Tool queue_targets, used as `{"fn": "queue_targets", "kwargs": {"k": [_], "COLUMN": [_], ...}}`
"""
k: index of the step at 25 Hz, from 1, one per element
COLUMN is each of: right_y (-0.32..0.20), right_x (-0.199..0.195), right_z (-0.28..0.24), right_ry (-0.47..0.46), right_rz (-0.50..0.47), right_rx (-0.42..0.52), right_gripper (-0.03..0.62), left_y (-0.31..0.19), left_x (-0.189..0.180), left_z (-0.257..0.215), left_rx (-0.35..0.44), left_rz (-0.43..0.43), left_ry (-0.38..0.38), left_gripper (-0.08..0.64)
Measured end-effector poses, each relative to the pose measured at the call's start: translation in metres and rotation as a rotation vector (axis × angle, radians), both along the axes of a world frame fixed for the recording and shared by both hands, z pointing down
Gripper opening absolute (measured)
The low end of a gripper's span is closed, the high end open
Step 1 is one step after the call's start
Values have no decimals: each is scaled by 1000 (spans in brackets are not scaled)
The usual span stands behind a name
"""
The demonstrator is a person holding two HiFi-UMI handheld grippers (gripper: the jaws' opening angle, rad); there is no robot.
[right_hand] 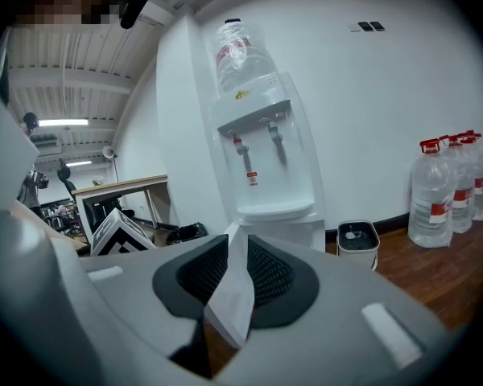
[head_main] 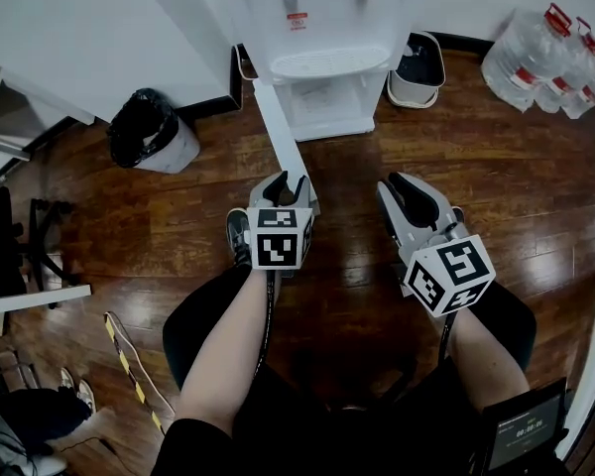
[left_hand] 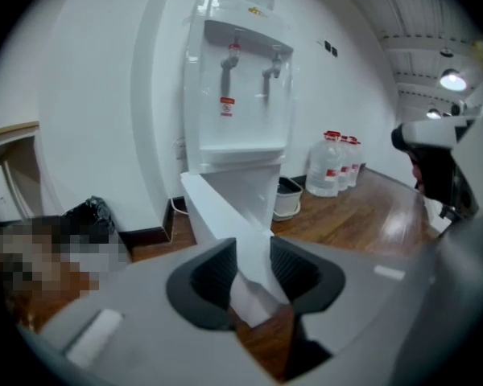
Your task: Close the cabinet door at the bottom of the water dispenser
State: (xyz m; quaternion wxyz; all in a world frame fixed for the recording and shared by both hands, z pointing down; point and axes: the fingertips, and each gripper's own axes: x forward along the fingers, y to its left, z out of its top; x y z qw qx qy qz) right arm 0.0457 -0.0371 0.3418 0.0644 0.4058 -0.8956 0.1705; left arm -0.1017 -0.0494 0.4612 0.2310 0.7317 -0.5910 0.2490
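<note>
Door swung wide, left gripper on its edge: the closing push looks next.
Glossy brown plank floor (head_main: pixel 178 226), and on it the smooth white water dispenser (head_main: pixel 327 28), its thin flat cabinet door (head_main: pixel 278 132) standing out edge-on toward the person. The left gripper (head_main: pixel 286 181) has ribbed dark pads that look pinched on the door's free edge. The right gripper (head_main: pixel 402 191) is off to the side, jaws barely parted, holding nothing. Next, I reckon: arc that edge back flush.

The head view is dim, with a soft sheen on the wooden floor (head_main: pixel 535 181). A ceiling lamp (left_hand: pixel 453 79) glows in the left gripper view. Both gripper views curve, blacken at the corners and blur the nearby cabinet door (left_hand: pixel 225 211).
</note>
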Motion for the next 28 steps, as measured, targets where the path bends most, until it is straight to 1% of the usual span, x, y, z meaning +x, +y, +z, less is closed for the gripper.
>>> {"fn": "queue_targets", "kwargs": {"k": [2, 6, 8, 10, 14, 16, 19, 21, 24, 26, 28], "right_y": [-4, -10, -11, -10, -9, -11, -19, -26, -40, -50, -61], "right_x": [-2, 2, 4, 5, 12, 7, 0, -2, -7, -11, -8], "right_z": [-1, 10, 23, 43, 87, 105, 133, 147, 158, 161, 162], "right_ry": [3, 23, 39, 62, 134, 184, 284, 303, 269, 277, 299], "right_rz": [-12, -23, -55, -108, -176, -220, -280, -273, -238, -221, -185], "right_rx": [3, -19, -49, -94, -195, -209, -207, -231, -290, -298, -290], "right_gripper": [78, 78, 78, 80, 142, 146, 146, 146, 146, 146, 141], "left_y": [-6, -15, -21, -30, -41, -47, -56, -61, -65, -65, -65], "left_x": [8, 33, 45, 56, 74, 81, 91, 97, 104, 104, 99], "left_z": [3, 4, 5, 4, 5, 5, 5, 6, 5, 2, -1], "left_rx": [8, -9, -8, -6, -17, -17, -20, -20, -30, -38, -31], "left_rz": [27, 99, 138, 175, 227, 249, 279, 300, 329, 338, 330], "left_ry": [-24, -4, -6, -1, 31, 35, 41, 53, 73, 91, 105], "left_gripper": [152, 153, 153, 153, 150, 146, 137, 137, 137, 140, 155]}}
